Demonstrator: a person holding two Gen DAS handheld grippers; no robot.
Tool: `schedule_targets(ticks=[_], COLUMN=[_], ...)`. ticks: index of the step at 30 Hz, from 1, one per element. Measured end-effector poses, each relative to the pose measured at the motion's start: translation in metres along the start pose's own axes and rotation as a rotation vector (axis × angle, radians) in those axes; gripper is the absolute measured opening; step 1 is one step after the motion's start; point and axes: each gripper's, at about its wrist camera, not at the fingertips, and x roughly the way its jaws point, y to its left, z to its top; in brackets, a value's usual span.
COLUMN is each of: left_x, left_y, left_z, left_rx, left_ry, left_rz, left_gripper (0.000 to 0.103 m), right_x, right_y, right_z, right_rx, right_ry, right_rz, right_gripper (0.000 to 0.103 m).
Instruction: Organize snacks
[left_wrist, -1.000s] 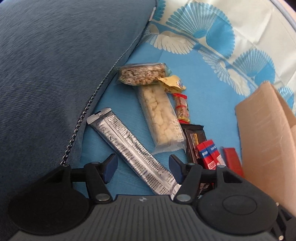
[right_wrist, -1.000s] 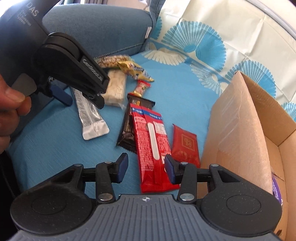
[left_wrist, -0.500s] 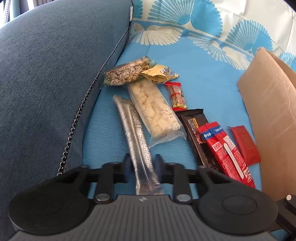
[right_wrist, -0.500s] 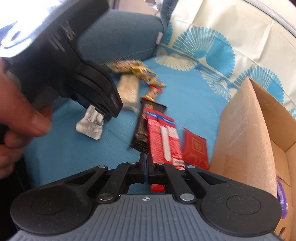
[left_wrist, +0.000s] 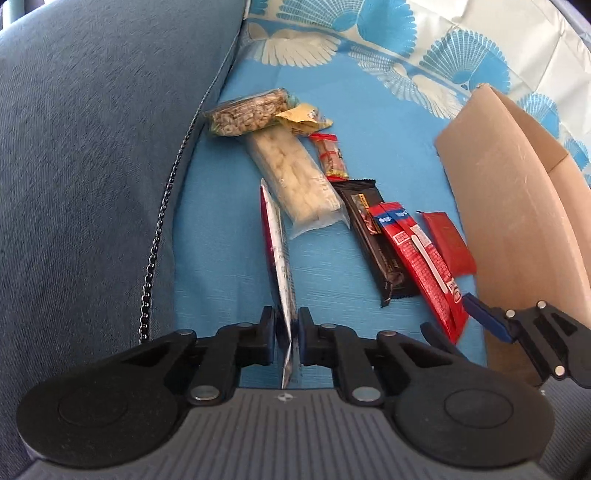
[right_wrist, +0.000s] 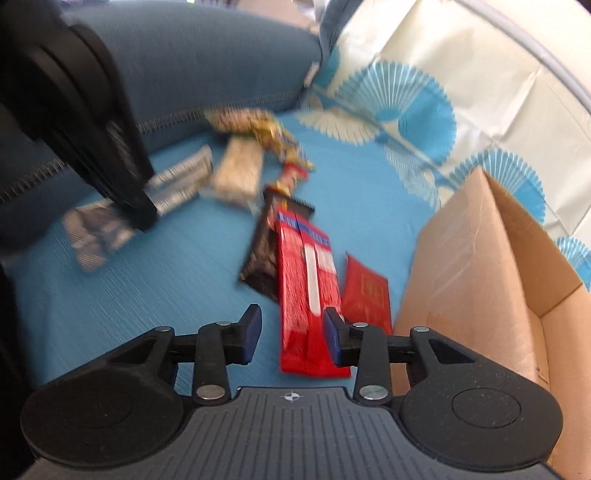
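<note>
left gripper (left_wrist: 287, 338) jaws pinching silver packet (left_wrist: 279, 258) | right gripper (right_wrist: 291, 338) jaws just spread, red packet (right_wrist: 308, 295) at 12 between them, untouched

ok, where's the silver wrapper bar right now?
Left wrist view: silver wrapper bar is clamped edge-on in the left gripper, left of the puffed rice bar.

Bright daylight fills both my views. My left view is sharp, with soft shadows under the snacks (left_wrist: 314, 192). My right view is smeared by motion blur, worst at upper left. Fisheye bending curves the edges; corners go dark.
</note>
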Motion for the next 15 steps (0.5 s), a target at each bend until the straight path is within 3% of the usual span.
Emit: schedule_targets(ticks=[1,3,7,12,15], left_x=[0.002,0.007,0.009,0.008,0.006], left_y=[0.0,0.003,0.005,0.009,0.013], left_z=[0.0,-0.001,0.001,0.001,0.0], left_rx=[-0.012,-0.05,-0.077,-0.085,-0.106], left_ry=[0.004,0.018,0.016,0.013,0.006], left_rz=[0.0,-0.024,-0.022,-0.041,-0.049], left_gripper=[0.013,0.016,0.025,0.029,0.034], right_x=[0.003,0.006,-0.003,-0.023,-0.032], right_y=[0.0,0.0,0.001,0.008,0.014], right_z=[-0.001,-0.002,-0.002,-0.001,-0.002], right_rx=[0.002,0.005,0.0,-0.021,-0.028], right_ry=[0.013,0.022,-0.015,-0.058,-0.03], right_rz=[-0.002,0.014,0.053,0.092,0.157], right_gripper=[0.036,0.011,0.007,0.006,0.007])
